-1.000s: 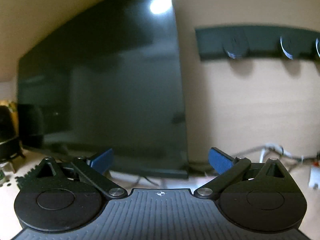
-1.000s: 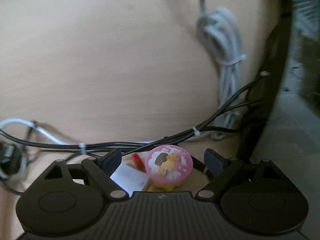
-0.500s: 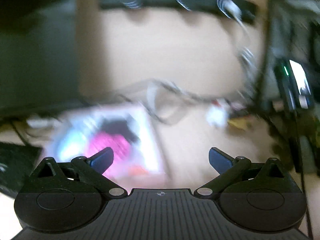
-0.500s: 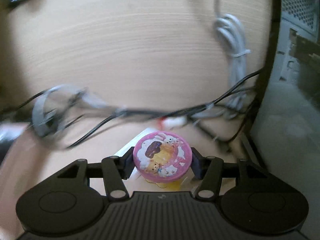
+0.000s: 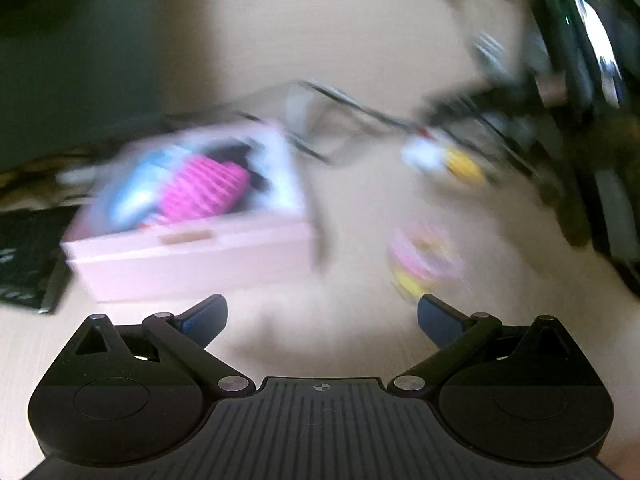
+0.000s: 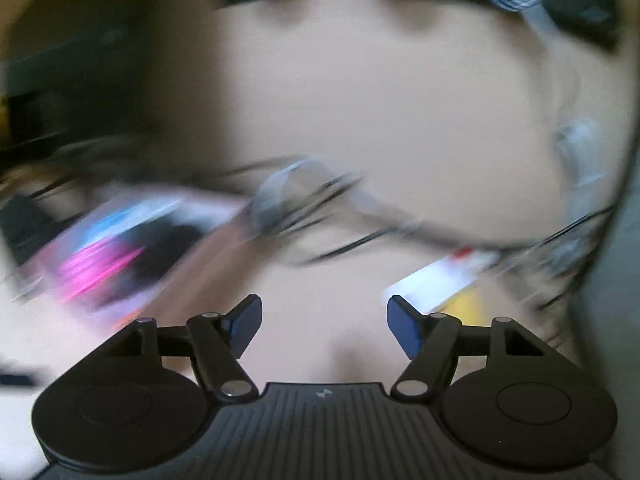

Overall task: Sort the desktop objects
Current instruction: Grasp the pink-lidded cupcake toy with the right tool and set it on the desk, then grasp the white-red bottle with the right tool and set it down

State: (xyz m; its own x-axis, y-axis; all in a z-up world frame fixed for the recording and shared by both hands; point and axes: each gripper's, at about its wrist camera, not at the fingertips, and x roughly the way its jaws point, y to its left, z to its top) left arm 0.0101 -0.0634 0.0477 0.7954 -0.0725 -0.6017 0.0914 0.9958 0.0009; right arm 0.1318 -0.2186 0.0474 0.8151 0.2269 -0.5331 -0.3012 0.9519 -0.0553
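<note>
Since 0.5 s ago the right gripper [image 6: 324,326] has let go of the pink round tin: its blue pads [image 6: 402,330] now stand apart with only bare desk between them. Both views are heavily motion-blurred.

Left wrist view: left gripper [image 5: 322,320] spread wide, nothing between its fingers. Pale wooden desk [image 5: 360,60] lies bare directly ahead of the fingertips. That strip is bounded on the left by the pink storage box [image 5: 192,248] and on the right by the pink round tin [image 5: 426,256], which sits on the desk just ahead of the right fingertip, clear of both pads. Tin outline smeared; pink lid over a yellow base is all that can be read.

Box: rectangular, smooth pale-pink wall, open top, holding a ribbed magenta item [image 5: 204,192] and a light blue one [image 5: 132,196]. A flat black item [image 5: 28,256] lies just left of it.

Behind the tin, a white-and-yellow object [image 5: 444,160] near tangled black cables [image 5: 360,112]; dark equipment fills the right edge.

Right wrist view: box [image 6: 112,256] at left, white and yellow card [image 6: 436,284] just beyond the right fingertip, cables [image 6: 320,204] across the middle. Tin not seen in this view.
</note>
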